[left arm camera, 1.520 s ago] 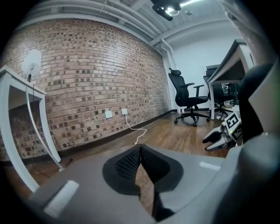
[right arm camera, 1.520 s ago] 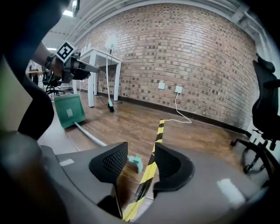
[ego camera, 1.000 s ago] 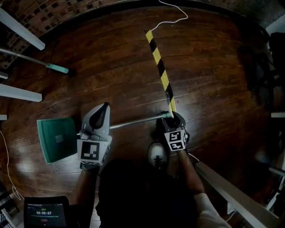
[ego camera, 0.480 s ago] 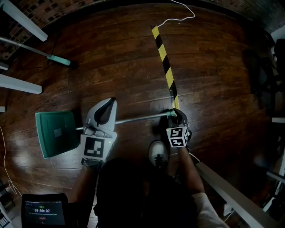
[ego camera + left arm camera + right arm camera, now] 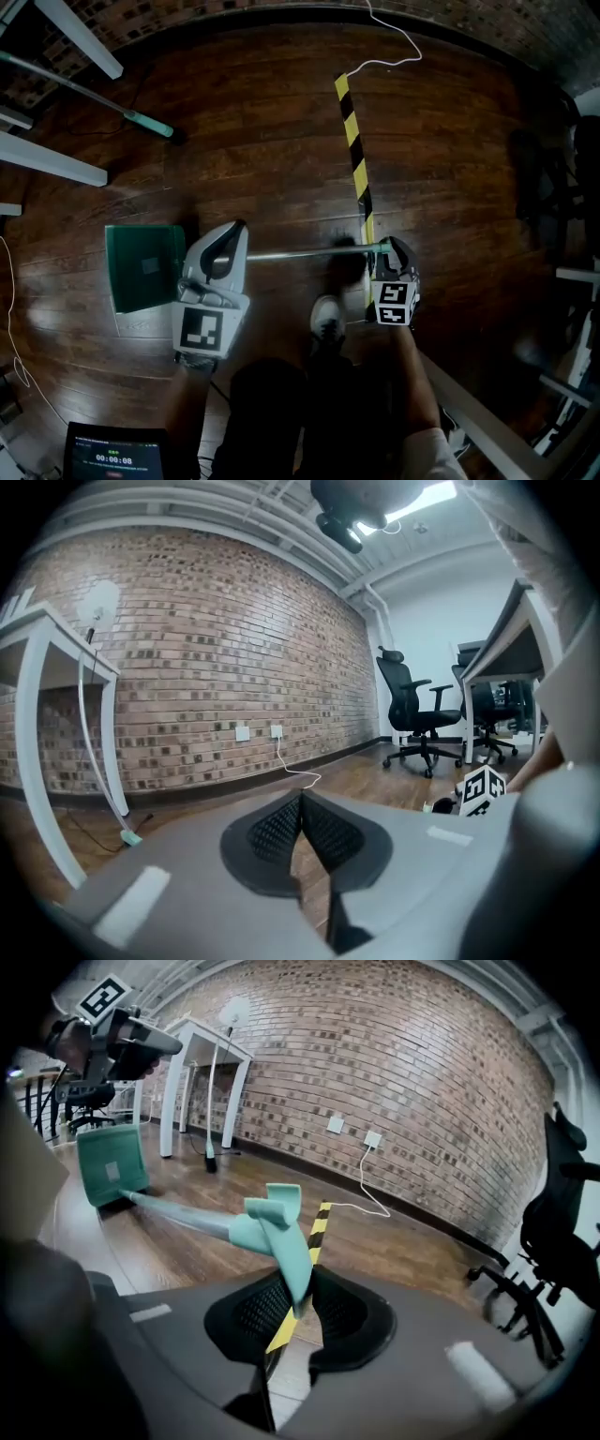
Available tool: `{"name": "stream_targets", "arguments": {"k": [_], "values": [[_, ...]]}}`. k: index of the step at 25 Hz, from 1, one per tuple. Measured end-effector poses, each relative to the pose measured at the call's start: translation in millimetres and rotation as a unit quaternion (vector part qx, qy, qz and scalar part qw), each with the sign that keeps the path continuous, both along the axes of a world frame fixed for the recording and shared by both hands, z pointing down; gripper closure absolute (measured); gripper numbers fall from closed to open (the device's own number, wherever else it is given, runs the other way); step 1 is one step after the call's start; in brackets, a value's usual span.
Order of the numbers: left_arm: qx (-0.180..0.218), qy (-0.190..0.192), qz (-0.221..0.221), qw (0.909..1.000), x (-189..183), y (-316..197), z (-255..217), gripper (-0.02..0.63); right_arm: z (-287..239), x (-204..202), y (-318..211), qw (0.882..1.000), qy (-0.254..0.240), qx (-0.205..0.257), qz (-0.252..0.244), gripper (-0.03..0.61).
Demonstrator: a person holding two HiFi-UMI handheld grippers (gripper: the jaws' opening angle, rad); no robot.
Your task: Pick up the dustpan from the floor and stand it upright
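The dustpan has a green pan (image 5: 145,267) at the left and a long metal shaft (image 5: 300,253) that ends in a green grip (image 5: 380,248). My right gripper (image 5: 392,246) holds that grip off the floor. Its jaws are closing, and the green grip (image 5: 277,1227) is pinched between the pads of the right gripper (image 5: 298,1302). The shaft (image 5: 178,1215) slopes down to the pan (image 5: 111,1171), which is tilted on the floor. My left gripper (image 5: 236,227) hovers over the shaft near the pan. The left gripper (image 5: 300,797) is shut, with nothing between its pads.
A strip of yellow-black tape (image 5: 356,159) runs across the wooden floor, with a white cable (image 5: 394,47) beyond it. A green-tipped broom (image 5: 141,120) and white table legs (image 5: 56,159) are at the far left. A shoe (image 5: 326,323) is near the right gripper. Office chairs (image 5: 417,714) stand at the right.
The right gripper has closed on the green grip and lifted it. The shaft has risen and the pan has tipped up. The left gripper has also risen above the shaft.
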State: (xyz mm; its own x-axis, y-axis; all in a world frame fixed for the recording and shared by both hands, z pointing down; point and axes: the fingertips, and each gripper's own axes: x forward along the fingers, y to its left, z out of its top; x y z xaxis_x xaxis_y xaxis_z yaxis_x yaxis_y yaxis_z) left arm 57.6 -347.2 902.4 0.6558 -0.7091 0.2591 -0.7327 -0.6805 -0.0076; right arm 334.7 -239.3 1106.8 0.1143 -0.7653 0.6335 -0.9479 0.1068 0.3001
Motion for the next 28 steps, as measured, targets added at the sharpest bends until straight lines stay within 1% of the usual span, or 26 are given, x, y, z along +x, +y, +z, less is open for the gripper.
{"name": "stream_targets", "arguments": {"k": [3,7,11,16,20,22,24,26,28], "values": [[-0.012,-0.011,-0.007,0.9998,-9.8,4.8,-51.1,0.612,-68.3,2.5,-0.6,1.000,0.017,0.000,0.003,0.494],[-0.006,-0.017,-0.004,0.9998,-15.8,1.5,-132.0,0.612,-161.5,5.0,-3.2,0.999,0.050,-0.002,0.006,0.482],[-0.006,-0.022,-0.005,0.9997,-22.1,1.2,-205.7,0.612,-232.4,-1.3,-1.1,0.997,0.078,-0.013,0.001,0.469],[-0.003,-0.026,-0.011,0.9996,-33.9,-2.5,-282.6,0.612,-297.1,-19.6,-5.6,0.995,0.089,-0.033,-0.020,0.445],[-0.003,-0.031,-0.018,0.9994,-50.9,-2.1,-325.3,0.612,-340.3,-43.1,-11.5,0.993,0.107,-0.041,-0.035,0.425],[0.007,-0.034,-0.020,0.9992,-58.2,-0.9,-345.6,0.612,-360.4,-59.5,-14.8,0.992,0.114,-0.038,-0.048,0.416],[0.017,-0.039,-0.019,0.9989,-65.0,1.8,-365.7,0.612,-378.2,-78.9,-16.6,0.991,0.111,-0.036,-0.062,0.397],[0.000,-0.028,-0.036,0.9989,-75.8,4.5,-381.2,0.612,-393.9,-100.4,-18.8,0.991,0.103,-0.036,-0.073,0.379],[0.000,-0.024,-0.046,0.9987,-85.6,5.2,-397.3,0.612,-406.9,-122.5,-21.3,0.991,0.098,-0.037,-0.087,0.368]]}}
